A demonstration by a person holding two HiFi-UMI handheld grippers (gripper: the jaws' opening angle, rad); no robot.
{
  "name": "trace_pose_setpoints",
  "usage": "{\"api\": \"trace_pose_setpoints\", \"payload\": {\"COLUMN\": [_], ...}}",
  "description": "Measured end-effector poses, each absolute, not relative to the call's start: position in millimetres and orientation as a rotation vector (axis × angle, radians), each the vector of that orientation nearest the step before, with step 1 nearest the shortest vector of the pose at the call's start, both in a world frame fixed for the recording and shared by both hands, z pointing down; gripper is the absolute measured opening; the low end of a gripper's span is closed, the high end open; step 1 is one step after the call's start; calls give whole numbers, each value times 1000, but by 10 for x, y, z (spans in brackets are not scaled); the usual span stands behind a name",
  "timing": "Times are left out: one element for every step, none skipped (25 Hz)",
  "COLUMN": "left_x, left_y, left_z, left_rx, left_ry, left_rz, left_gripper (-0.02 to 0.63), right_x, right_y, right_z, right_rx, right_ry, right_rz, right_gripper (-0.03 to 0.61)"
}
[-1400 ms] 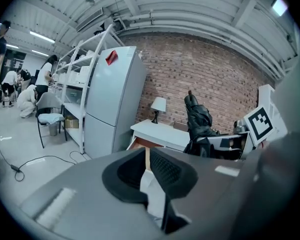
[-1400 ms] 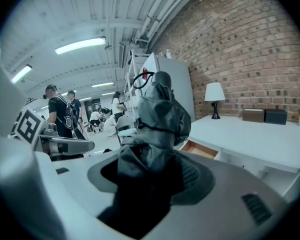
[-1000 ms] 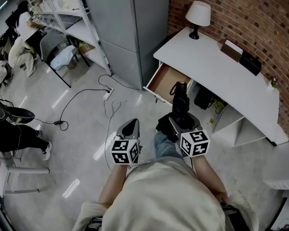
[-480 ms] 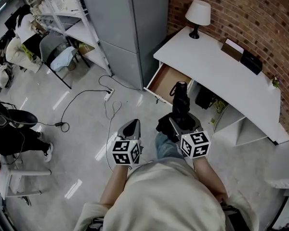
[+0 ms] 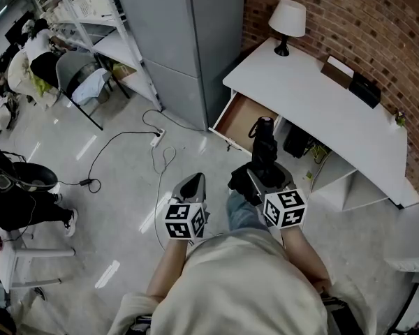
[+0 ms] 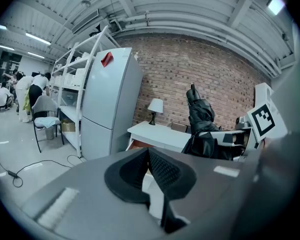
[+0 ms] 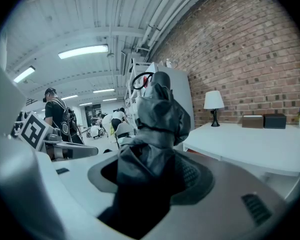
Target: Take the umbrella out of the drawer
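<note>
The black folded umbrella [image 5: 263, 144] is held in the air in front of me, my right gripper [image 5: 258, 176] shut on its lower part, its tip pointing toward the open wooden drawer [image 5: 236, 117] of the white desk [image 5: 314, 93]. In the right gripper view the umbrella [image 7: 155, 124] fills the gap between the jaws of the right gripper [image 7: 151, 171]. My left gripper [image 5: 193, 183] hangs beside it to the left, shut and empty. In the left gripper view its jaws [image 6: 149, 153] meet, and the umbrella [image 6: 200, 119] shows at the right.
A table lamp [image 5: 287, 19] and small boxes [image 5: 349, 79] stand on the desk by the brick wall. A grey fridge [image 5: 185, 40] stands left of the drawer, with white shelving [image 5: 98, 26] beyond it. A power cable [image 5: 157, 149] lies on the floor. People work at the far left.
</note>
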State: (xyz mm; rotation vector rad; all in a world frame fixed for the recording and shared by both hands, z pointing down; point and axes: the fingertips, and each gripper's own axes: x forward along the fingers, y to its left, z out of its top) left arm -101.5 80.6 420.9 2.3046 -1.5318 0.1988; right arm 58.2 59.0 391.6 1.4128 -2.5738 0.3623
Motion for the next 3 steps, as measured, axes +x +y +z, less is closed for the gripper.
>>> {"api": "trace_pose_setpoints", "payload": {"left_x": [-1024, -1031, -1038], "left_y": [795, 785, 774], "left_z": [4209, 4211, 4213], "left_rx": [2304, 2305, 2305], "left_ry": [-1531, -1530, -1530], "left_rz": [201, 204, 208], "left_gripper": [11, 11, 11], "right_x": [575, 570, 566], "right_y": [579, 569, 559], "right_z": [3914, 3912, 3910], "right_rx": [1416, 1419, 1423], "right_ry": [-2574, -2574, -2574], "right_rz": [366, 370, 374], "right_gripper": [252, 252, 252]}}
